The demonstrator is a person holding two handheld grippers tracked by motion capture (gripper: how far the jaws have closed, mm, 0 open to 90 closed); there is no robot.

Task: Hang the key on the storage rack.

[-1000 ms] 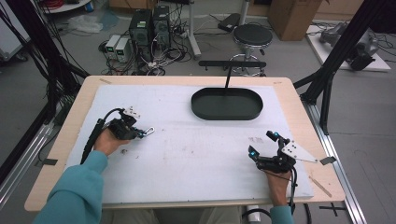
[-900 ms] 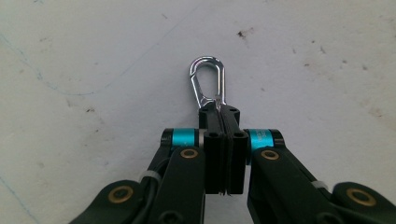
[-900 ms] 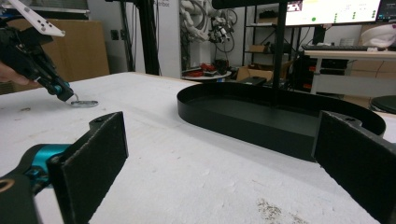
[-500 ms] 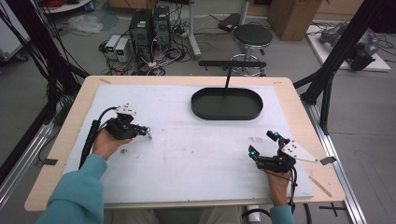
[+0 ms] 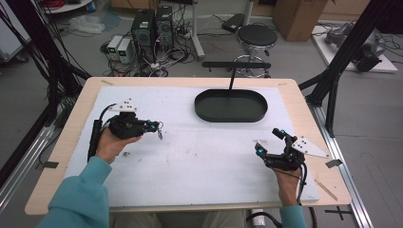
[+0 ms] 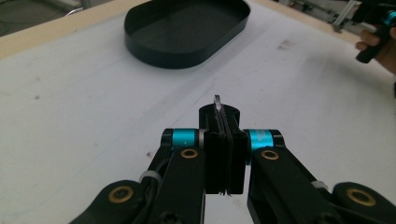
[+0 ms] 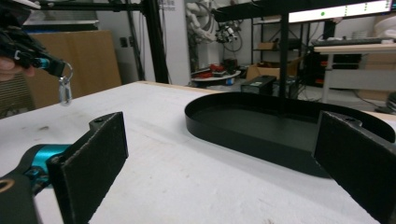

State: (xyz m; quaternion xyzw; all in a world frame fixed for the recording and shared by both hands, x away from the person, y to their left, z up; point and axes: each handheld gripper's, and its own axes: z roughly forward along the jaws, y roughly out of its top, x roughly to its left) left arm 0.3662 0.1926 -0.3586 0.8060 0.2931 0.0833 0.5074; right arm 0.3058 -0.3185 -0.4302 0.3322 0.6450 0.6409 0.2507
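My left gripper (image 5: pixel 154 127) hovers over the left part of the white mat, held in a hand with a teal sleeve. It is shut on a small metal clip on a ring (image 5: pixel 160 133). In the left gripper view the ring (image 6: pixel 218 105) sticks up edge-on between the closed pads of the left gripper (image 6: pixel 225 140). From the right gripper view, the clip (image 7: pixel 65 92) hangs below the left gripper (image 7: pixel 46 63). My right gripper (image 5: pixel 268 142) sits at the mat's right front, open and with nothing in it; its pads (image 7: pixel 95 158) stand wide apart.
A black oval tray (image 5: pixel 231 119) lies at the back centre of the mat, with nothing in it (image 6: pixel 177 60) (image 7: pixel 243 140). A thin black stand (image 5: pixel 233 76) rises behind it. The wooden table edge (image 5: pixel 190 206) frames the white mat (image 5: pixel 199 166).
The left gripper has turned slightly and shifted a little right and up with the clip in it. The right gripper has stayed put.
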